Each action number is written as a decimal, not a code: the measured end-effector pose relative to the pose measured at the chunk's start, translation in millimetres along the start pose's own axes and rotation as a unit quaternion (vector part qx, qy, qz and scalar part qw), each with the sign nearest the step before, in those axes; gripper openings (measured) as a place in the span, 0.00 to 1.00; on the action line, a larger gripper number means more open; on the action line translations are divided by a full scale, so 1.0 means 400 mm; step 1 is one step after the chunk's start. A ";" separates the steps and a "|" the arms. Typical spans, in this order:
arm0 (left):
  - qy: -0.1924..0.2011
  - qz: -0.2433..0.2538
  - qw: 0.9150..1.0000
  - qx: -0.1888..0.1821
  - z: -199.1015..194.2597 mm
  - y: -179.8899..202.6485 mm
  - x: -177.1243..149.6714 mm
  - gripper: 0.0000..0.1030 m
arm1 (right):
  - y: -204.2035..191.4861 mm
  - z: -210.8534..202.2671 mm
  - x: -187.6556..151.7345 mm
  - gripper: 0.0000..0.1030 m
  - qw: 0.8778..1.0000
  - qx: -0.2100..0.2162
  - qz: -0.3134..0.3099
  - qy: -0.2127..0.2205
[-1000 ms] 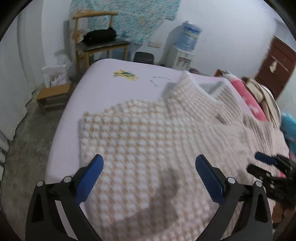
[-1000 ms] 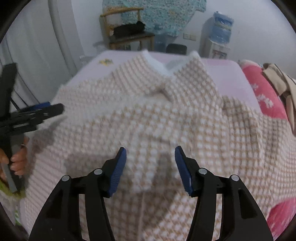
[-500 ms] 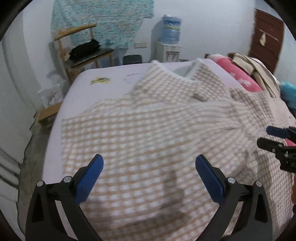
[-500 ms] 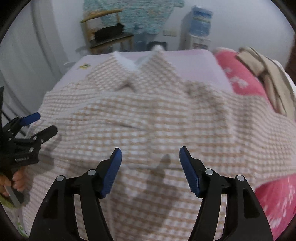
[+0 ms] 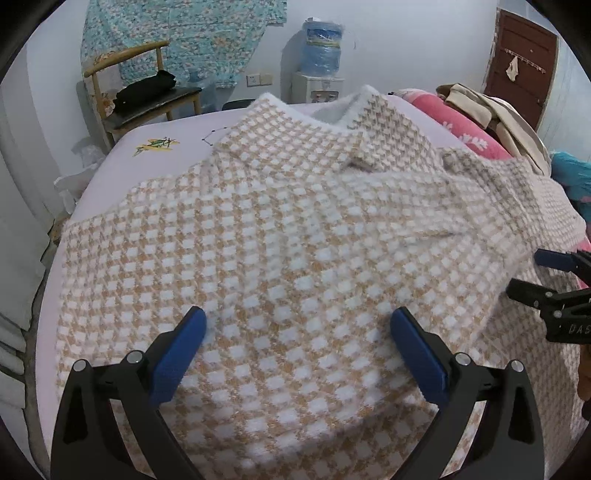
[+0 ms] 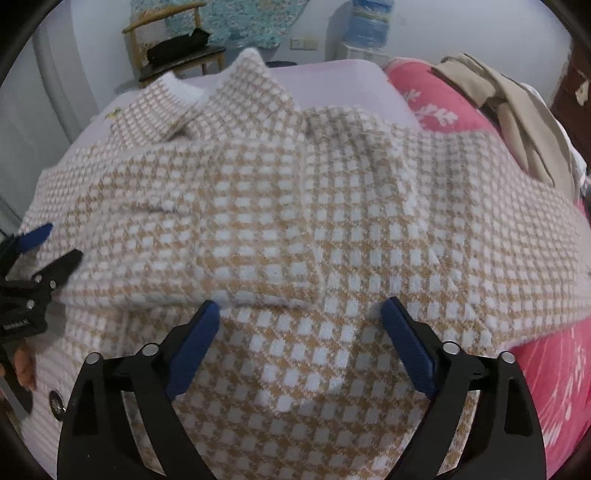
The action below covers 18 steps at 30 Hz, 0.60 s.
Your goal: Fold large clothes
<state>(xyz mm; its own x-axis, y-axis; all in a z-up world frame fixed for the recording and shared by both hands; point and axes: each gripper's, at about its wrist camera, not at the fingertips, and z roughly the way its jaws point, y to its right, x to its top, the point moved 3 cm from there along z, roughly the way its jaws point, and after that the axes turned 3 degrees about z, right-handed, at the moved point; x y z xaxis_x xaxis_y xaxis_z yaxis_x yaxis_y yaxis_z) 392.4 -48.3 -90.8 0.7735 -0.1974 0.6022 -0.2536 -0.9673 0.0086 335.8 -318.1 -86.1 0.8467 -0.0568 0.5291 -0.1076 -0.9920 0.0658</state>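
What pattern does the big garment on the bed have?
The garment has a tan-and-white check, clearest in the left wrist view.

I'm working in a home bedroom: a bed (image 5: 110, 177) with a lilac sheet fills the middle of the frame, and a pink blanket (image 5: 461, 129) with clothes (image 5: 491, 110) piled on it lies at upper right. At upper left a wooden chair (image 5: 147, 96) stands by the white wall under a hung patterned cloth (image 5: 177, 33). A water dispenser (image 5: 321, 70) stands at top centre and a brown door (image 5: 521, 62) at far right.

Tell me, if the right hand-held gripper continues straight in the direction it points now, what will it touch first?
Probably the checked coat spread on the bed: the open right hand-held gripper points down at it, nothing between. Depth is unclear.
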 end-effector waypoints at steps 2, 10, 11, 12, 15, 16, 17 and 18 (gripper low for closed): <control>-0.001 -0.004 1.000 0.001 -0.002 -0.001 -0.002 0.95 | -0.018 0.012 -0.009 0.92 1.000 -0.009 -0.014 -0.005; 0.000 -0.006 1.000 0.007 -0.009 0.000 -0.008 0.95 | -0.009 0.018 -0.008 0.92 1.000 -0.006 0.001 -0.007; -0.001 -0.006 1.000 0.007 -0.008 0.000 -0.005 0.95 | -0.009 0.021 -0.005 0.92 1.000 -0.008 -0.001 -0.007; 0.000 -0.006 1.000 0.008 -0.008 0.000 -0.006 0.95 | -0.005 0.026 0.000 0.92 1.000 -0.008 -0.001 -0.006; 0.000 -0.006 1.000 0.007 -0.004 0.004 -0.001 0.95 | -0.011 0.024 -0.002 0.93 1.000 -0.007 0.000 -0.007; 0.001 -0.006 1.000 0.007 -0.004 0.005 -0.002 0.95 | -0.015 0.023 -0.004 0.93 1.000 -0.006 0.000 -0.006; -0.001 -0.005 1.000 0.008 -0.004 0.005 -0.001 0.95 | -0.014 0.024 -0.002 0.93 1.000 -0.009 0.000 -0.004; -0.001 -0.005 1.000 0.008 -0.002 0.006 0.000 0.95 | -0.015 0.024 -0.002 0.93 1.000 -0.010 0.000 -0.001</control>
<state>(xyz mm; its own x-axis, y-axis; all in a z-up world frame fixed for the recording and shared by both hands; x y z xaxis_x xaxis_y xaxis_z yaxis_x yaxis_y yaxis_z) 391.2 -50.5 -90.1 0.7777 -0.1879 0.5999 -0.2363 -0.9717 0.0020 340.7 -313.2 -94.9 0.8472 -0.0570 0.5282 -0.1182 -0.9895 0.0828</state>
